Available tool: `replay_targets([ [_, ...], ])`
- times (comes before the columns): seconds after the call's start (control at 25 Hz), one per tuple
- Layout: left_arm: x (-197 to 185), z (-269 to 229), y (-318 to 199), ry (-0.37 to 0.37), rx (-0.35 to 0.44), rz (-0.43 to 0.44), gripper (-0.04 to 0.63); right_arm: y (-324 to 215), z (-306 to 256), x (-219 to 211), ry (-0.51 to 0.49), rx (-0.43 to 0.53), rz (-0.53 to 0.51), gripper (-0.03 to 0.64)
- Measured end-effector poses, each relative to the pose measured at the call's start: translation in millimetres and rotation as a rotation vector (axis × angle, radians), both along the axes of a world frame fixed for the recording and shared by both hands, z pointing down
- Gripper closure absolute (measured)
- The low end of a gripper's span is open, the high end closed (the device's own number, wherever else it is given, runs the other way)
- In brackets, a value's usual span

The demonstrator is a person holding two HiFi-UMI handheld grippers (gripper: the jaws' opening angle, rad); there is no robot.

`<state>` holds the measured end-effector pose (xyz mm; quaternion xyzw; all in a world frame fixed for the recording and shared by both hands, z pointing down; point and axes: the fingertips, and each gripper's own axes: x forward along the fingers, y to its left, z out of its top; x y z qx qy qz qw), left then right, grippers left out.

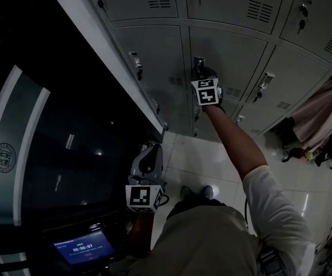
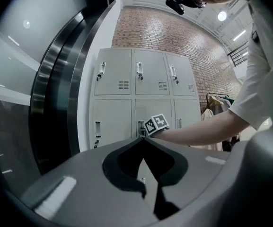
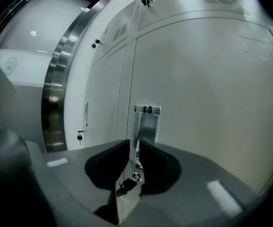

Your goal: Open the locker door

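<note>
Matt grey painted-metal locker door, shiny steel handle.

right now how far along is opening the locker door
Done: the right gripper is at the locker handle, with its jaws closed on the metal plate. In hand: that grip. Left: the pull itself, since the locker door lies flush with its neighbours. The left gripper hangs low, shut and empty.

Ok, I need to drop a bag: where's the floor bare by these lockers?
Bare: the pale tiles between the lockers and the person's shoes. Crowded: the right side, where clothing hangs over dark things on the floor. Above, the right gripper grips a locker handle.
</note>
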<state>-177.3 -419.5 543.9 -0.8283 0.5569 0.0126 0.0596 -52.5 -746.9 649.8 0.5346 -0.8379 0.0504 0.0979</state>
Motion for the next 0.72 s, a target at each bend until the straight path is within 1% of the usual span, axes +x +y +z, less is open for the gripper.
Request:
replay_targets([
  [0.16,-5.2,-2.0,0.9,0.024,0.011,0.001,0.528,-5.0,4.0,-4.6,0.010,-0.010,0.005,0.555],
  [0.24,-8.9,1.5,-0.9,0.034,0.004,0.009,0.528,-7.0,5.3,-4.8,0.014,-0.013,0.023,0.554],
  [0.32,-13.0,3.5,-1.4,0.037,0.000,0.011,0.528,-8.2,5.9,-4.4,0.007,-0.019,0.047,0.570],
  [0.44,-18.5,7.4,-1.0,0.056,-0.006,0.005,0.528,-8.4,5.4,-3.6,0.007,-0.020,0.073,0.569],
  [0.56,-21.2,10.0,-2.7,0.046,-0.003,0.014,0.528,-8.1,3.5,-1.8,0.018,-0.014,0.081,0.572],
  [0.72,-25.2,8.2,-5.5,0.047,-0.004,0.010,0.528,-2.0,4.2,-3.5,0.021,-0.002,0.061,0.572],
])
